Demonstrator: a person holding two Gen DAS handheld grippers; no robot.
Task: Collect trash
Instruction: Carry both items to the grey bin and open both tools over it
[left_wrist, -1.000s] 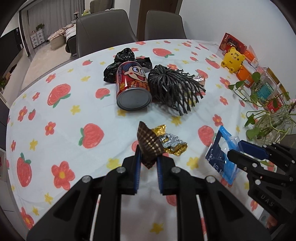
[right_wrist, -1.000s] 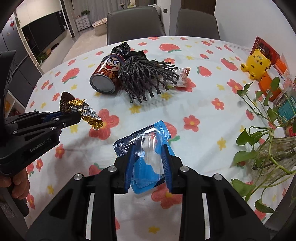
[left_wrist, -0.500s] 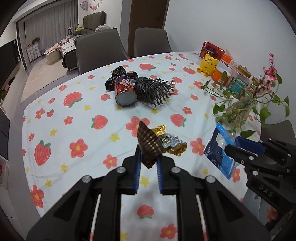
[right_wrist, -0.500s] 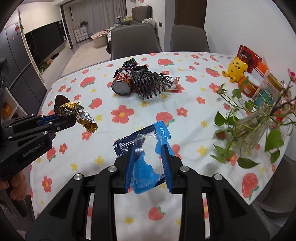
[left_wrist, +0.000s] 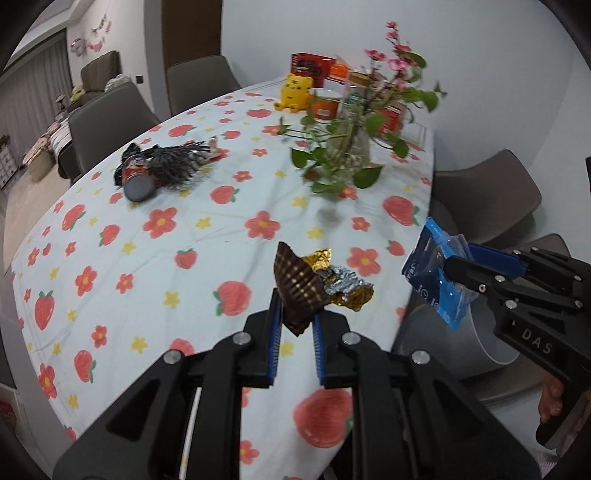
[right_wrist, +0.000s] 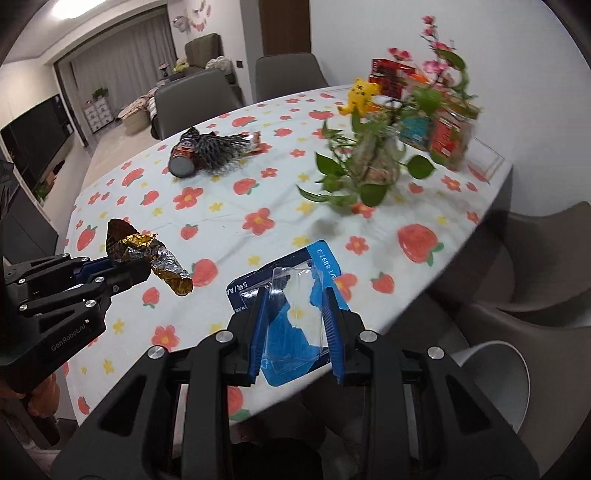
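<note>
Here, left gripper (left_wrist: 295, 328) clamps wrapper (left_wrist: 306, 288); right gripper (right_wrist: 295, 332) pinches blister pack (right_wrist: 291, 321), bin rim (right_wrist: 495, 365) clearer

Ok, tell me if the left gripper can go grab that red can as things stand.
Probably not yet. The left gripper is shut on a brown and gold foil wrapper, so its jaws are full. The red can lies far across the table, beside black netting; the path itself looks clear.
</note>
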